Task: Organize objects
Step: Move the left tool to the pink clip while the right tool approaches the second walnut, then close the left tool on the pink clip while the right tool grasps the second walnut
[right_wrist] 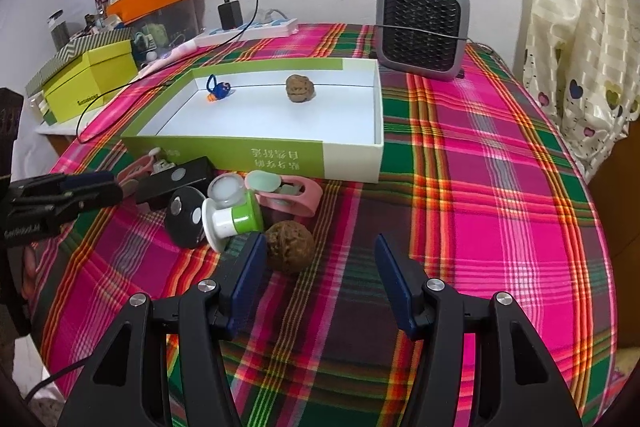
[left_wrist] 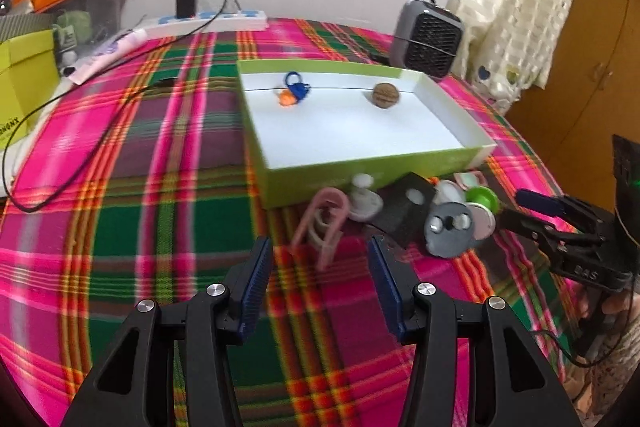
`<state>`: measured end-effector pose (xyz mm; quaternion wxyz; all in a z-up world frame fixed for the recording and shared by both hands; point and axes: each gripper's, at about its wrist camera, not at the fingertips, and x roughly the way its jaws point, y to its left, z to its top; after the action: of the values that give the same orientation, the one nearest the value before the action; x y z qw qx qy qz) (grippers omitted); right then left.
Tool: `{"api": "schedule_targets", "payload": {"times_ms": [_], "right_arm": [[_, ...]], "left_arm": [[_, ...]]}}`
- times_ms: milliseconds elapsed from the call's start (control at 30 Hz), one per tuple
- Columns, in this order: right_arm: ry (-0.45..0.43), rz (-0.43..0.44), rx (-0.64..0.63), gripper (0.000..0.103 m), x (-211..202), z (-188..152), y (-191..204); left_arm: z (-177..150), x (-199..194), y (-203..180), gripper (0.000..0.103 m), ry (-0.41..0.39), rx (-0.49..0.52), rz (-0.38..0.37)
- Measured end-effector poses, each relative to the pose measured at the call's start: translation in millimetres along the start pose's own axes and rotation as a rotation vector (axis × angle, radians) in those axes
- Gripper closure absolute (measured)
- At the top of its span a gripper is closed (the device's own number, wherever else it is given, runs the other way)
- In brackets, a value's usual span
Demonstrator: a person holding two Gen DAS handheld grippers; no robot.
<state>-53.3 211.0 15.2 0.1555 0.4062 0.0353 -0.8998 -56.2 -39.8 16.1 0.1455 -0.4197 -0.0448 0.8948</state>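
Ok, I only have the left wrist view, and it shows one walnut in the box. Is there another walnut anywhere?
Observer: Yes, a second walnut lies on the plaid cloth, outside the box.
Operator: Is the right hand-held gripper holding it?
Observer: No. The right hand-held gripper is open; the walnut sits by its left fingertip, well clear of the right pad.
Operator: What's next to that walnut?
Observer: A green-and-white spool lies on its side just beside it.

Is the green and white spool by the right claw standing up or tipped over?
Tipped over. The green and white spool lies on its side on the plaid cloth, white flange facing the camera, beside the loose walnut.
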Motion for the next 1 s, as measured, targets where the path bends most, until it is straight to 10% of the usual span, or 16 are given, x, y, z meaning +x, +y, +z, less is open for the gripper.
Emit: {"api": "schedule_targets", "payload": {"times_ms": [800,1000], "right_arm": [[0.059,-0.009,-0.021,0.046,16.8,4.5,2.4],[0.055,-0.009,-0.026,0.061,16.1,4.2,4.1]], "left_arm": [[15.5,25.9,-3.6,0.055,0.029,0.073,0.084],[14.6,25.8,-5.7,0.056,0.026,0.063,0.098]]}}
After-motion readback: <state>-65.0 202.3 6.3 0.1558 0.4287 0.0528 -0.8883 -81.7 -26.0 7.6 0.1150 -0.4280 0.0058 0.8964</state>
